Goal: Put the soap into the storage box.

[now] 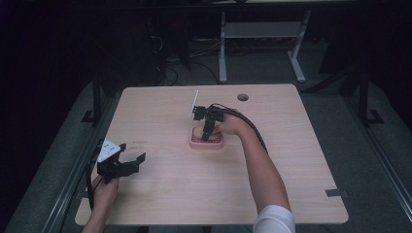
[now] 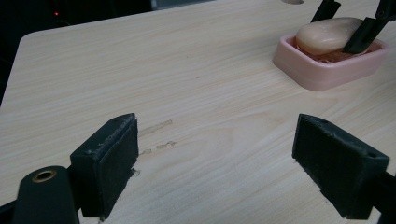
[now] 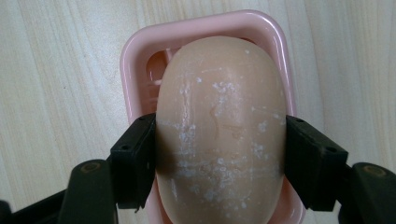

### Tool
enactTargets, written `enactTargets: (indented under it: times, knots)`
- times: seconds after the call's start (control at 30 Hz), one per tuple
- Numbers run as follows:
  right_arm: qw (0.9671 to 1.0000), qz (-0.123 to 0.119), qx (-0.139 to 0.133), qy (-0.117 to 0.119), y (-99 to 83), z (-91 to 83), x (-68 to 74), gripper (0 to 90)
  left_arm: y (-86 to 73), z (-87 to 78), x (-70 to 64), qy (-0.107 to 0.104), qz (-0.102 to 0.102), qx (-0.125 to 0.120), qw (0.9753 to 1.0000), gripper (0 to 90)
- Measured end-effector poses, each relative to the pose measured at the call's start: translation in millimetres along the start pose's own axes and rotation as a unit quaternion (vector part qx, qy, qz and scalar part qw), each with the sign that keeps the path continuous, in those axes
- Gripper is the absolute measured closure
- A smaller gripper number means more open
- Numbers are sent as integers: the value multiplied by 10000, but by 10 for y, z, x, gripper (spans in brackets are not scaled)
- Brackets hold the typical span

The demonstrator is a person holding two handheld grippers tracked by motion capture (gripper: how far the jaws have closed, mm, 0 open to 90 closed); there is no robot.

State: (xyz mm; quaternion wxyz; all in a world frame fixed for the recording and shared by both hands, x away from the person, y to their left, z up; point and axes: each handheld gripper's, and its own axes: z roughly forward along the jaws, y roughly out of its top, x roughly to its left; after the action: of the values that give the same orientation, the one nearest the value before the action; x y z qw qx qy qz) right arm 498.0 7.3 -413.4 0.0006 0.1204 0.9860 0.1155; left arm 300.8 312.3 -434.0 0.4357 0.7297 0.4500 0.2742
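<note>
Nearest the high camera, at seven o'clock on the table (image 1: 291, 160), the left gripper (image 1: 133, 160) is resting with jaws spread wide, grasping nothing. Toward the table's centre, the right gripper (image 3: 219, 154) is pressing both pads against the flanks of the soap bar (image 3: 219, 130), which is lying in the pink soap dish (image 3: 275, 37).

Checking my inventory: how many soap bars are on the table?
1. The soap bar sits in the pink dish near the table's middle, gripped between the right tongs.
</note>
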Motion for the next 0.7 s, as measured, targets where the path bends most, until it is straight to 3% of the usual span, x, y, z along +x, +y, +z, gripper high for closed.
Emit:
enactTargets:
  times: [0.47,0.53,0.57,0.7]
  knots:
    - [10000,-14,-28,25,10,6,2,317,1,1,0,1,0,-6,10000,142]
    - [9999,24,-137,48,2,-23,-10,323,1,2,1,3,-7,1,10000,142]
    - [9993,95,-360,44,-3,-103,-17,325,1,3,-1,-2,-14,-1,10000,142]
    - [9988,138,-479,7,-26,-191,-10,304,2,6,-8,-13,-9,-20,10000,142]
